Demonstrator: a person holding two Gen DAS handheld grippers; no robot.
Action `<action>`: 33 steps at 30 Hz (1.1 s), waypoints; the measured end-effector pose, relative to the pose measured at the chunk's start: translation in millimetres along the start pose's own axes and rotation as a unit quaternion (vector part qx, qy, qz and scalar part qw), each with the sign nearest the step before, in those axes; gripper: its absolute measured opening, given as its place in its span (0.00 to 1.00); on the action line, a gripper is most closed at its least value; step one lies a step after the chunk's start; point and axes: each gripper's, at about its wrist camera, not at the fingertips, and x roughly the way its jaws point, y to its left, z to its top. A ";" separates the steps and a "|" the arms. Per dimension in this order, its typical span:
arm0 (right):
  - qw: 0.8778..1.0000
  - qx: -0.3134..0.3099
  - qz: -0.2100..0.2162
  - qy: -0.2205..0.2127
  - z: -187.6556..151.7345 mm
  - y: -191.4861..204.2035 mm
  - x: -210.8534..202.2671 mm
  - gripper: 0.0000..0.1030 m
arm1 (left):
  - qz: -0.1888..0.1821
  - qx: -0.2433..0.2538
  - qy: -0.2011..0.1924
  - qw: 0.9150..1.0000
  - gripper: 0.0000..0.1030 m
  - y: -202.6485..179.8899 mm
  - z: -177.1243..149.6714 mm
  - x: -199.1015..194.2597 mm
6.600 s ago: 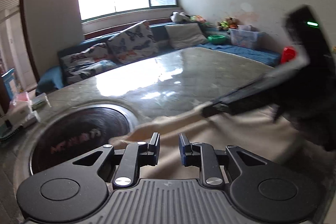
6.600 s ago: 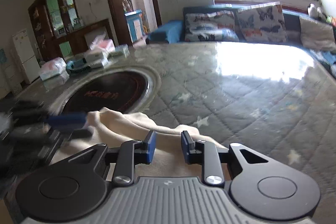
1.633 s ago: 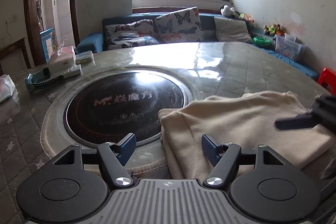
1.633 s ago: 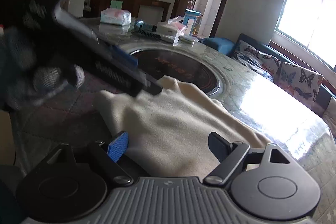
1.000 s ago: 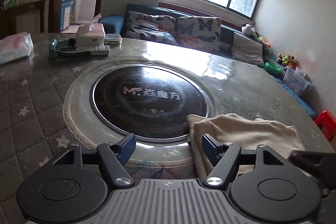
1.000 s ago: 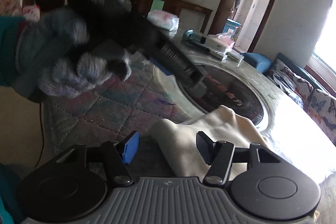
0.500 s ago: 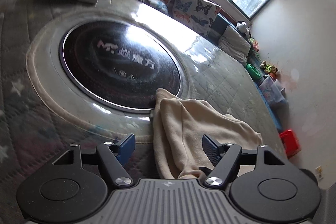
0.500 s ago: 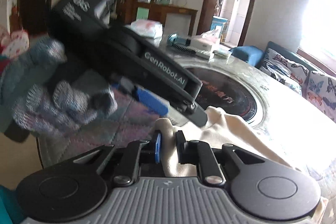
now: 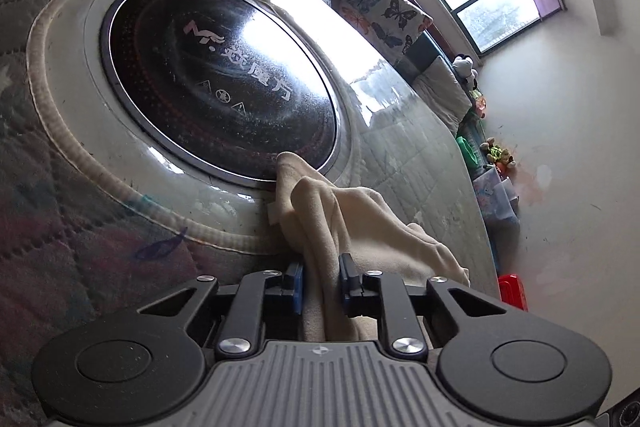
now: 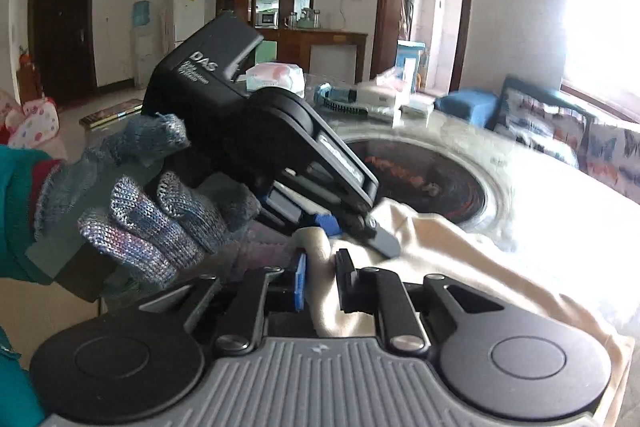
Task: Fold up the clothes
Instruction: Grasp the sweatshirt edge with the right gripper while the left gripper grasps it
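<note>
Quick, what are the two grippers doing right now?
Left hand-held gripper: closing on the cream cloth.
Right hand-held gripper: opening slightly, pads pinching the cloth.

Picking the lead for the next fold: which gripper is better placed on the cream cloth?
Left, probably: the left gripper is closing on a bunched fold of the cream cloth; the right gripper also has cloth between its pads, but its jaws are easing open.

Right hand-held gripper with its jaws pressed on a fold of cream cloth lying on the table. Left hand-held gripper, held by a grey knit-gloved hand, closing on the same cloth edge beside the dark round hob.
</note>
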 end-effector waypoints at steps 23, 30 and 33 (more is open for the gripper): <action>0.930 0.297 -0.216 -0.012 -87.6 -177.6 -54.5 0.37 | 0.047 0.078 -0.021 0.996 0.18 -30.5 -6.3 0.3; 0.934 0.284 -0.210 -0.045 -79.4 -165.7 -69.0 0.10 | 0.047 0.157 -0.047 0.985 0.15 -71.6 -5.3 -7.7; 0.932 0.277 -0.223 -0.068 -72.7 -164.9 -88.6 0.10 | 0.035 0.184 -0.046 0.981 0.14 -94.5 -4.1 -0.6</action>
